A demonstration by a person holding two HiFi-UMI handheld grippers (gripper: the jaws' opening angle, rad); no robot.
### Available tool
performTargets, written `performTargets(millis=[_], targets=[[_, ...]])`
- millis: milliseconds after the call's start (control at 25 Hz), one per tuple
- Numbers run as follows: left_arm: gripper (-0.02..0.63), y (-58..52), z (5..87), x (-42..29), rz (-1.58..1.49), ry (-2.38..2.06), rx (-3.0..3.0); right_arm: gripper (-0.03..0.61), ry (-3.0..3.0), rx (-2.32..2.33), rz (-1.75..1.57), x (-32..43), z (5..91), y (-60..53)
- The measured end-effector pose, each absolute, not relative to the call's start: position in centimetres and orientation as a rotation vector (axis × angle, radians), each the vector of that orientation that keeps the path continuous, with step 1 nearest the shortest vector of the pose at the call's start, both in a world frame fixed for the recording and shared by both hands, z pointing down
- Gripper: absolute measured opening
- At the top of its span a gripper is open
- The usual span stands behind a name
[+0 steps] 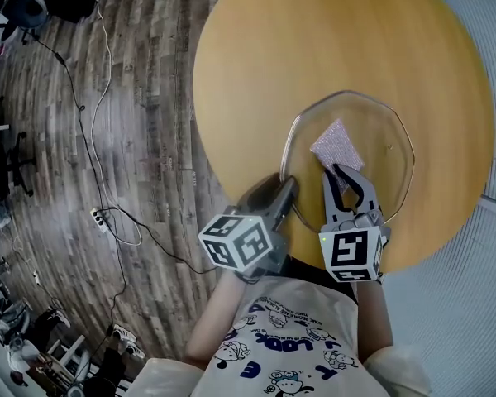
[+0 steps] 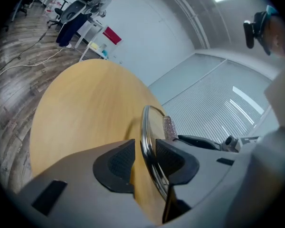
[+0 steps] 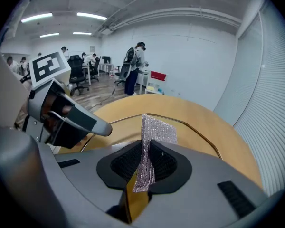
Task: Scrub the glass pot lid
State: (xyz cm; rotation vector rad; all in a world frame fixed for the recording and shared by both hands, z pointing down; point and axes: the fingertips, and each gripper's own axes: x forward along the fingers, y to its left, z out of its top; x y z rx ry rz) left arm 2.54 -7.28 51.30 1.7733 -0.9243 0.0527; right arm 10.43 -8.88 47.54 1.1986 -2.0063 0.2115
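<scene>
A round glass pot lid [image 1: 372, 139] with a metal rim lies on the round wooden table [image 1: 314, 40], near its front edge. My left gripper [image 1: 288, 195] is shut on the lid's near-left rim [image 2: 147, 146], which runs between its pads. A silvery scrub pad [image 1: 336, 145] rests on the glass, and my right gripper [image 1: 347, 176] is shut on its near end. In the right gripper view the scrub pad [image 3: 149, 146] stands on edge between the pads, with the lid's rim [image 3: 190, 125] curving behind it.
The table's edge [image 1: 200, 131] drops to a wood-plank floor at the left, where cables and a power strip [image 1: 99, 218] lie. A slatted white wall [image 1: 488, 23] stands close on the right. People, desks and chairs [image 3: 128, 72] are far across the room.
</scene>
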Motion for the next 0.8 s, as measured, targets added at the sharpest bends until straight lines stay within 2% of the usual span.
performTargets(millis=[120,360,800], targets=[[0.139,-7.2,51.5,2.9,0.054,-0.923,1.773,0.063,-2.01,1.129,0.187,10.3,48.0,-8.4],[0.095,-7.4,51.7,3.2,0.023,-0.961,1.733,0.063,-2.039,1.006,0.159,9.2,48.5,-8.0],[0.086,-7.8,51.6,2.9,-0.011,-0.98,1.702,0.063,-2.039,0.814,0.124,7.5,49.8,-7.7]])
